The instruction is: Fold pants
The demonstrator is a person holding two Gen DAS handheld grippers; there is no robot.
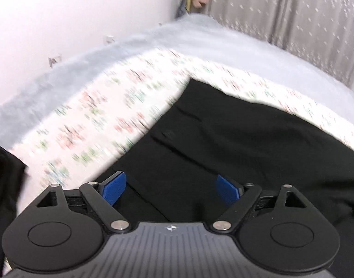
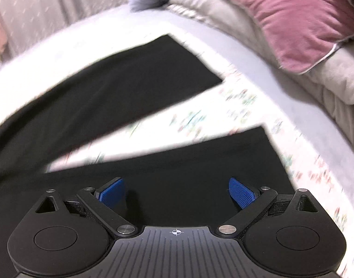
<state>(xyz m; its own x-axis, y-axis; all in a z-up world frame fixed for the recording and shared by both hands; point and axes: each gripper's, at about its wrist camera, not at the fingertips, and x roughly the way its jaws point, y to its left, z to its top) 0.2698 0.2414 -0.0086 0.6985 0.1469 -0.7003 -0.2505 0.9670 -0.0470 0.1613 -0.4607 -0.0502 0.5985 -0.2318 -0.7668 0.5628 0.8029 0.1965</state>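
Black pants (image 1: 235,139) lie spread flat on a floral sheet (image 1: 102,120). In the left wrist view their waist end fills the lower right, and my left gripper (image 1: 171,187) hovers over it, open, nothing between its blue pads (image 1: 114,188). The right wrist view shows the two legs parted in a V: the far leg (image 2: 121,78) runs up to the right, the near leg (image 2: 200,169) lies under my right gripper (image 2: 177,193). That gripper is open too, its pads (image 2: 243,194) wide apart above the black cloth.
A pale blue blanket (image 1: 200,41) borders the sheet toward a white wall (image 1: 61,11) and a dotted curtain (image 1: 292,11). A pink pillow (image 2: 292,18) and a beige quilt (image 2: 327,88) are piled past the leg ends. Dark fabric (image 1: 5,185) shows at the left edge.
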